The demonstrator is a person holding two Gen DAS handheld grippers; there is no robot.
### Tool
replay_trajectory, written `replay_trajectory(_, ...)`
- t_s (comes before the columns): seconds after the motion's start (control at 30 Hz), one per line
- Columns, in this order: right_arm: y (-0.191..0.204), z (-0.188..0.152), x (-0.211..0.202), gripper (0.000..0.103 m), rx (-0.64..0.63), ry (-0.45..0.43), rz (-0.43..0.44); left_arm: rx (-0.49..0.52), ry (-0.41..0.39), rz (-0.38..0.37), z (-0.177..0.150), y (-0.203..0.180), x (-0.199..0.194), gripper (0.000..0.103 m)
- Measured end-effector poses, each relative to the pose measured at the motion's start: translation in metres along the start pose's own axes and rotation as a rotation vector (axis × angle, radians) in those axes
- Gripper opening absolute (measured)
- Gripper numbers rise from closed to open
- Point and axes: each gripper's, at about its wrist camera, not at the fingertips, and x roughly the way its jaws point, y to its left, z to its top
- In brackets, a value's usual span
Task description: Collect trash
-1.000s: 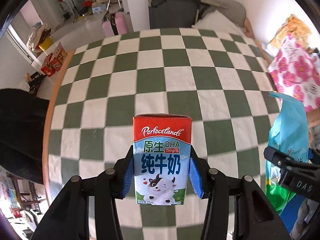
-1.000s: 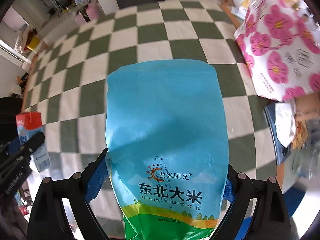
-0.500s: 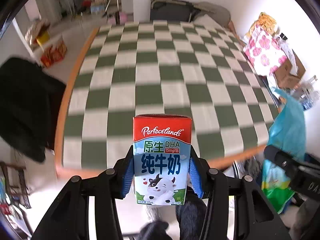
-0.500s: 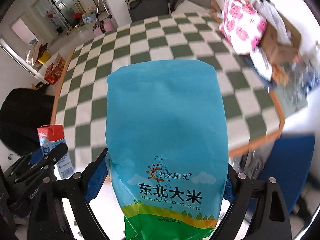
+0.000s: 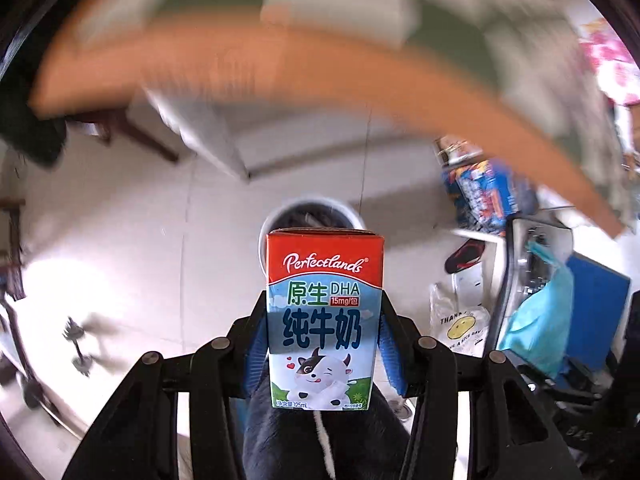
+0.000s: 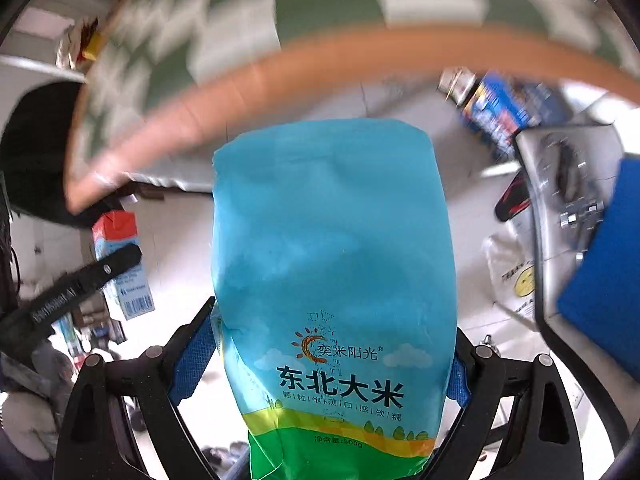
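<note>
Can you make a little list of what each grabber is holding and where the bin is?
left gripper: shut on the milk carton, held upright
right gripper: shut on the blue rice bag
trash bin: white rim on the floor, partly hidden behind the carton
table edge: orange, blurred, across the top of the view
checkered cloth: green and white, on the table
what's in the bin: cannot tell

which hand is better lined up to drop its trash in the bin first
Left, probably. In the left wrist view the white bin sits right behind the milk carton that the left claw grips. The right claw holds the rice bag, with no bin visible in its view.
</note>
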Motion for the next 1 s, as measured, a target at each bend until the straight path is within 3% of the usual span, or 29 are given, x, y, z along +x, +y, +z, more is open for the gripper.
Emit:
replay_trajectory(0.17, -0.031, 0.007, 0.134, 0.094, 0.026, 0.097, 0.014, -0.08, 0.136, -0.112, 0.01, 0.024, 0.127, 0.047)
replay_trajectory(0.3, -0.049, 0.02, 0.217, 0.094, 0.051, 0.123, 0.029, -0.109, 0.169, -0.143, 0.023, 0.04, 0.205, 0.05)
replay_trajectory(0.37, -0.055, 0.028, 0.263, 0.094, 0.057, 0.139, 0.036, -0.114, 0.17, -0.15, 0.028, 0.05, 0.236, 0.073)
replay_trajectory(0.4, -0.056, 0.031, 0.28, 0.094, 0.058, 0.148, 0.042, -0.119, 0.169, -0.149, 0.03, 0.055, 0.244, 0.09)
replay_trajectory(0.43, -0.057, 0.033, 0.3, 0.095, 0.06, 0.162, 0.049, -0.126, 0.168, -0.15, 0.032, 0.06, 0.249, 0.099)
replay_trajectory(0.6, -0.055, 0.041, 0.365, 0.096, 0.046, 0.194, 0.079, -0.137, 0.141, -0.081, 0.033, 0.082, 0.268, 0.1)
replay_trajectory(0.67, -0.051, 0.042, 0.382, 0.103, 0.041, 0.198, 0.109, -0.121, 0.101, -0.023, 0.029, 0.087, 0.265, 0.1)
replay_trajectory(0.8, -0.046, 0.042, 0.387, 0.103, 0.038, 0.187, 0.086, -0.072, 0.036, 0.109, 0.018, 0.086, 0.252, 0.1)
replay_trajectory(1.0, -0.037, 0.036, 0.356, 0.103, -0.016, 0.144, -0.05, -0.041, 0.028, 0.154, -0.001, 0.077, 0.215, 0.1)
